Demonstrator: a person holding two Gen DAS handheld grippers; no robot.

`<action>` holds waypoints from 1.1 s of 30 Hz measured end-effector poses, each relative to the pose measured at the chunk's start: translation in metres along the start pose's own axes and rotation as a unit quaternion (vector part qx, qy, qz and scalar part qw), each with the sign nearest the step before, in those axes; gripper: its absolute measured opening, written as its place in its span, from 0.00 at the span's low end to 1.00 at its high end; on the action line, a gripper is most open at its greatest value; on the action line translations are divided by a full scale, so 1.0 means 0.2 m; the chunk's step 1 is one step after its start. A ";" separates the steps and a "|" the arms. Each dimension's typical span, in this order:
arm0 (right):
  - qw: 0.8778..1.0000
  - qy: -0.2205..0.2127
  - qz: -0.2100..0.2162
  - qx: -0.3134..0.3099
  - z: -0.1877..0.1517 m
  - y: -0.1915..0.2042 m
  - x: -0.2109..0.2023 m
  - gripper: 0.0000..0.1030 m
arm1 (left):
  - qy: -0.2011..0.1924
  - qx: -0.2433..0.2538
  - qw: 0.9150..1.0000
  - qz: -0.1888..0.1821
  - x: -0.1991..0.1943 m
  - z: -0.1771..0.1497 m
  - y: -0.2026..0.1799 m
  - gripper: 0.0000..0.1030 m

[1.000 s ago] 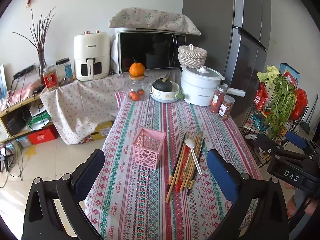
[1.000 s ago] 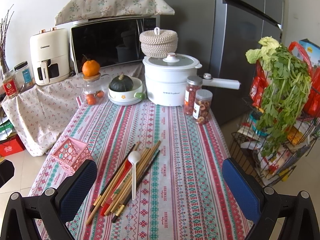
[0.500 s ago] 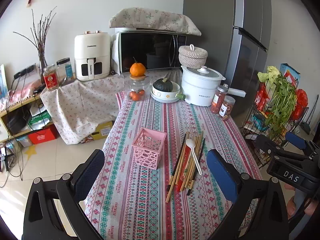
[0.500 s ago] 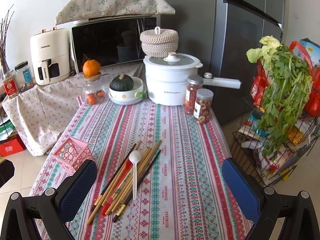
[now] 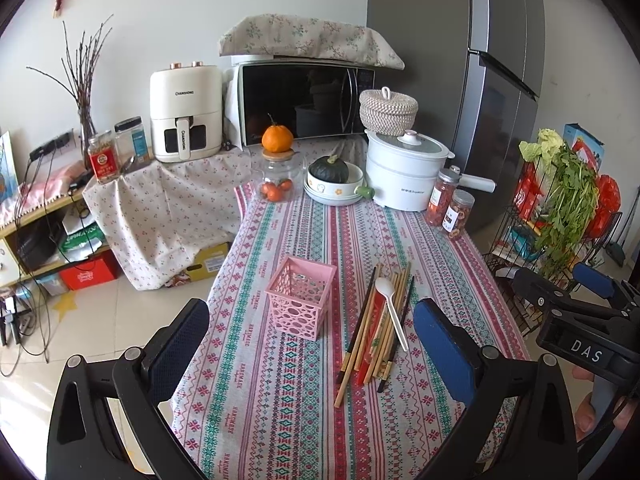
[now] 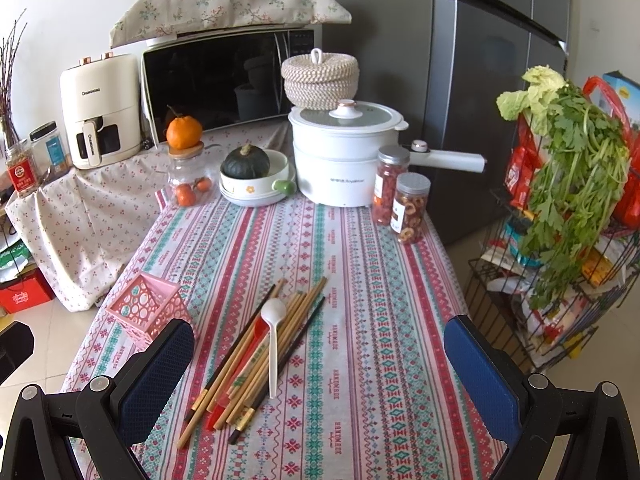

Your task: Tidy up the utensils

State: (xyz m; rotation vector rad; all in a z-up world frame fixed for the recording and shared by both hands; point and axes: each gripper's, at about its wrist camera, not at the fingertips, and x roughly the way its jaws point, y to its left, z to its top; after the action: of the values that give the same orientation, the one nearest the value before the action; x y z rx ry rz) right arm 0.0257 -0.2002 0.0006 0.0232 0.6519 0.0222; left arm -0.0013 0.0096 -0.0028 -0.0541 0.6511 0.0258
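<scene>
Lengthwise: chopsticks (image 6: 256,354), white spoon (image 6: 273,344) bowl pointing away.

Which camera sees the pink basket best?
The left wrist view: the whole basket shows, open top and all, between the left claw's fingers. In the right wrist view the basket sits at the left, partly hidden by a finger.

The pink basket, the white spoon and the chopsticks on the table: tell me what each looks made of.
Pink basket: likely moulded plastic, matte, with an even colour and a regular pattern of cut-out holes.
White spoon: probably plastic, though glazed ceramic is possible; smooth, uniform white with a slight sheen.
Chopsticks: the tan ones look like bamboo or wood, matte; the dark ones may be lacquered wood or plastic.
</scene>
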 end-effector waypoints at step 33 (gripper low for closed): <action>0.964 0.222 0.066 0.129 0.00 -0.51 0.83 0.84 | 0.319 0.095 0.941 -0.062 1.44 0.19 -0.50 0.32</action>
State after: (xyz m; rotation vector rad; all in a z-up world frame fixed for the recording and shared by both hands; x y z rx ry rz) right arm 0.1593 -0.2971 -0.1034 0.3220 1.0981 0.0730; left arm 0.2538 -0.0864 -0.1429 0.0875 1.2952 -0.1844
